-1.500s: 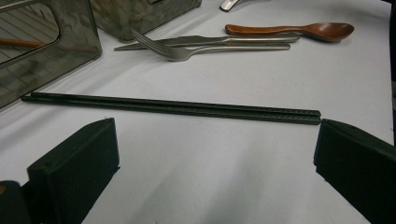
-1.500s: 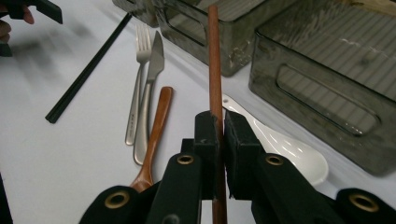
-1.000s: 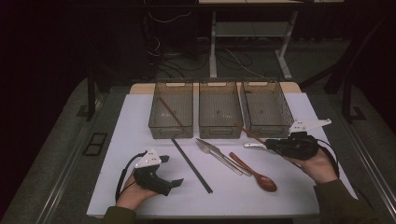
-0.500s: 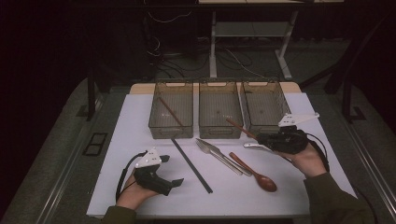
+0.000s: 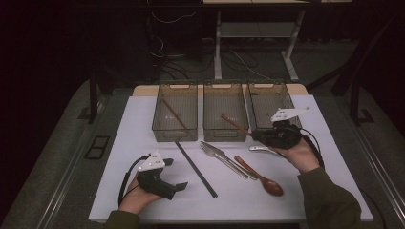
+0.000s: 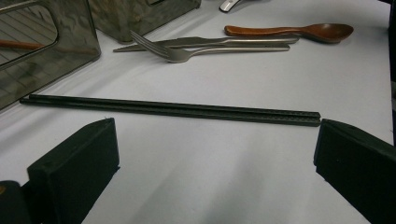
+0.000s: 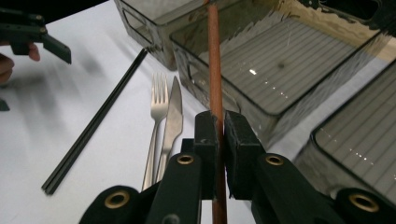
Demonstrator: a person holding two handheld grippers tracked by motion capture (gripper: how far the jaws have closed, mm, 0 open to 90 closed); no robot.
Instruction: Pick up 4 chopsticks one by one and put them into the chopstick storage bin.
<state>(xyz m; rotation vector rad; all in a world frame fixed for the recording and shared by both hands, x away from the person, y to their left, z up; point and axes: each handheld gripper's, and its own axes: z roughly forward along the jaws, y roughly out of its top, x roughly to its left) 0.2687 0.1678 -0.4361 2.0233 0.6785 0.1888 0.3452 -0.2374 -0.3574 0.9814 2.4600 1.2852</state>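
Brown wood forms the chopstick (image 7: 215, 60) clamped between the jaws of the right gripper (image 7: 218, 135); the stick is a slim round rod of matt finish, and it projects forward from the pads over the middle bin (image 5: 225, 110), its far tip above that bin's floor. Taking the middle bin as the landmark, the left bin (image 5: 175, 112) stands just beside it on one side and already holds a matching brown stick (image 5: 173, 114) lying slantwise, while the right bin (image 5: 268, 102) stands just beside it on the other. The step in hand is judged to be sorting this chopstick into a bin, most likely with its mate. To do this well, keep the jaws clenched on the rod, hold the rod level enough to clear the bin rims, carry it across to the left bin, lower it along the bin's long axis, and release only when the tip rests on the floor, since a round stick rolls. All three bins are clear smoky plastic with ribbed floors and cut-out handles. In front of the middle bin on the white bench (image 5: 143, 191) lie a steel fork (image 6: 187, 52) and knife (image 7: 173, 126), smooth and reflective; a wooden spoon (image 5: 267, 180) with a glossy bowl; and black squared chopsticks (image 6: 173, 109) with fine ribbing. The left gripper (image 6: 215, 158) rests near the black pair, jaws released and wide apart.
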